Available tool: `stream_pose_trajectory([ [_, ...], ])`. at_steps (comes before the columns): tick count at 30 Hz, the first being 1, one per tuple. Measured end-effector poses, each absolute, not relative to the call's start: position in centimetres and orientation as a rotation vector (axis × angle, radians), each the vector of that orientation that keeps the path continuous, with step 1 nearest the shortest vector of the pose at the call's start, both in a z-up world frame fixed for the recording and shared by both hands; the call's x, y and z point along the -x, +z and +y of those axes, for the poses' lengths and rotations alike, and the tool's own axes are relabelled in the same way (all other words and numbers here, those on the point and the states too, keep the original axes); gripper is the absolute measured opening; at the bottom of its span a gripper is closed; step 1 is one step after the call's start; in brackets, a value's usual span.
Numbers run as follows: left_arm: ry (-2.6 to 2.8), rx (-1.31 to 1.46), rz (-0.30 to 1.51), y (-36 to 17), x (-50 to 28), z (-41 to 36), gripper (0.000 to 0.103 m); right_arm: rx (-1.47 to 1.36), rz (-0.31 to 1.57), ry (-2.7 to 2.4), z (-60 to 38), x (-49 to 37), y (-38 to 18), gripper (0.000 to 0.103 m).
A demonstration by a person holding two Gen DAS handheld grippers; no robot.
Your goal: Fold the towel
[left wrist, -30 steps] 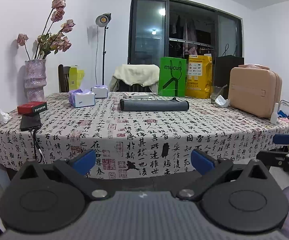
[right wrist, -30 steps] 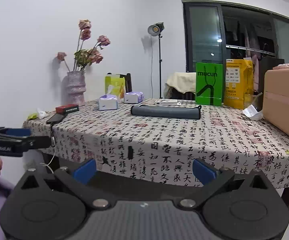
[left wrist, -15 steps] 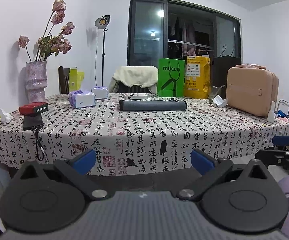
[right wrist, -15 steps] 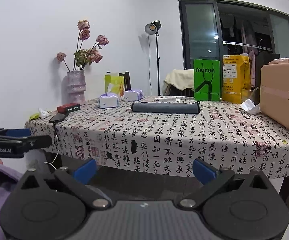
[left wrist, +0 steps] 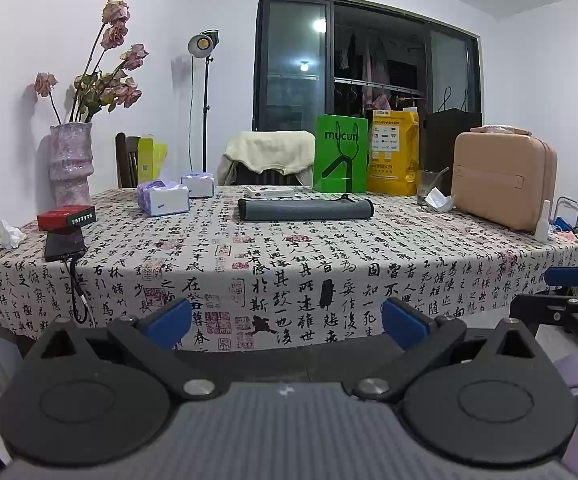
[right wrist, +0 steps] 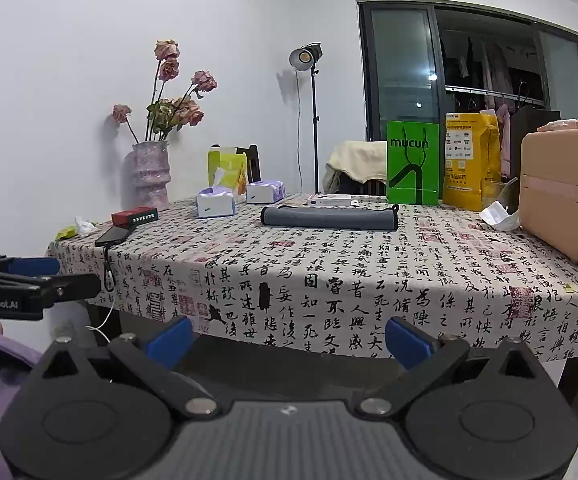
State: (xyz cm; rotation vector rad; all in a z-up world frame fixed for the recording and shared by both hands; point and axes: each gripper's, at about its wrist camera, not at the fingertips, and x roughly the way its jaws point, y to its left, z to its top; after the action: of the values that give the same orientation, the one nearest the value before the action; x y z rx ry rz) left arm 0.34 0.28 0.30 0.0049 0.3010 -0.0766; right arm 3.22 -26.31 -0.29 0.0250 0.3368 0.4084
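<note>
A grey towel [left wrist: 305,209], folded into a long narrow bundle, lies across the far middle of the table; it also shows in the right wrist view [right wrist: 329,216]. My left gripper [left wrist: 287,322] is open and empty, held below and in front of the table's near edge. My right gripper [right wrist: 288,340] is open and empty, also low before the table edge. Each gripper shows at the side of the other's view: the right gripper [left wrist: 569,296] and the left gripper [right wrist: 25,284].
The table carries a calligraphy cloth [left wrist: 289,264], a vase of dried roses [left wrist: 69,164], tissue boxes [left wrist: 163,198], a red box [left wrist: 66,217], a phone with cable [left wrist: 63,246], a green bag [left wrist: 341,159], a yellow bag [left wrist: 393,158] and a pink case [left wrist: 503,180].
Both grippers have drawn back and lowered a little, so the table looks farther away and its front hem shows. Both stay open and empty.
</note>
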Motion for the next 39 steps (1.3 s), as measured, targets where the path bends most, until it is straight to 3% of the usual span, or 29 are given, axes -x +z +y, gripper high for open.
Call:
stream_pose_trajectory([
  [39,-0.079,-0.013,0.297,0.51,-0.48,0.07,0.103,-0.028,0.336,0.410,-26.31,-3.51,-0.37,0.103],
])
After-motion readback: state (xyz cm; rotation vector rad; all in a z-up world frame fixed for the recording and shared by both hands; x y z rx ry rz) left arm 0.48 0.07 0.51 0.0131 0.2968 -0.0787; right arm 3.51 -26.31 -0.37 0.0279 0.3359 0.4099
